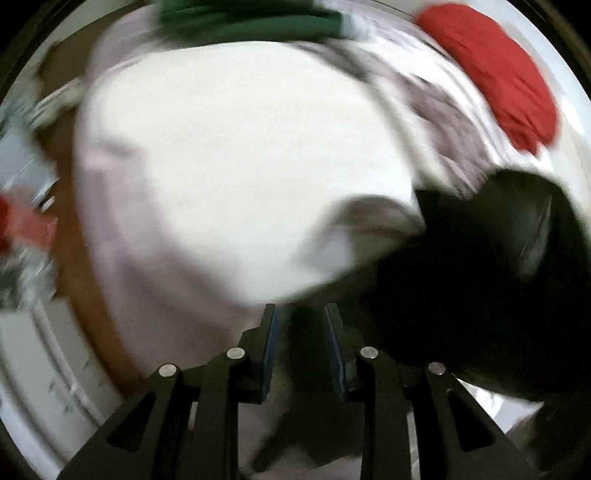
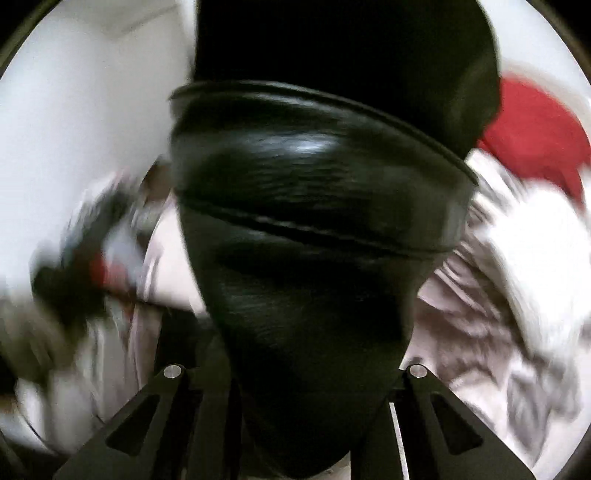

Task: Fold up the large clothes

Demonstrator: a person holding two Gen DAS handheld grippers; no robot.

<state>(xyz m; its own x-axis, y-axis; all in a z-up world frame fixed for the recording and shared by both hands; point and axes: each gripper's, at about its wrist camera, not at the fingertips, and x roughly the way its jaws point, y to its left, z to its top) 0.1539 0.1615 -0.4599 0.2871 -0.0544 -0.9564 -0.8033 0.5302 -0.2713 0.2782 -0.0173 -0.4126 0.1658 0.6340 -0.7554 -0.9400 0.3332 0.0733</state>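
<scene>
Jaws of the left gripper (image 1: 300, 325) are seen parted with a clear gap between the blue pads, and nothing is visibly pinched there; a dark fold lies just below and between them, but contact cannot be confirmed. Jaws of the right gripper (image 2: 295, 373) are hidden behind a black garment (image 2: 314, 229), so whether they are clamped on it cannot be told, though the cloth appears to bunch down into them and a grasp is judged likely. A thick hemmed band of that garment is noted running across the right wrist view, close to the lens, with a slight sheen. In the left wrist view the same black garment (image 1: 480, 266) is seen at the right, lying over or beside a white cloth (image 1: 240, 166) which fills the middle ground. Further off, a red garment (image 1: 506, 81) and a green garment (image 1: 251, 22) are recorded at the far edge, resting on pale striped bedding (image 1: 436, 103). Heavy blur is noted in both views, so fast motion is inferred. The step in hand is judged to be lifting and spreading the black garment. It is advised that a second corner or hem be taken by the free left gripper, that the cloth be held taut between both and laid flat clear of the white cloth before any fold is made.
</scene>
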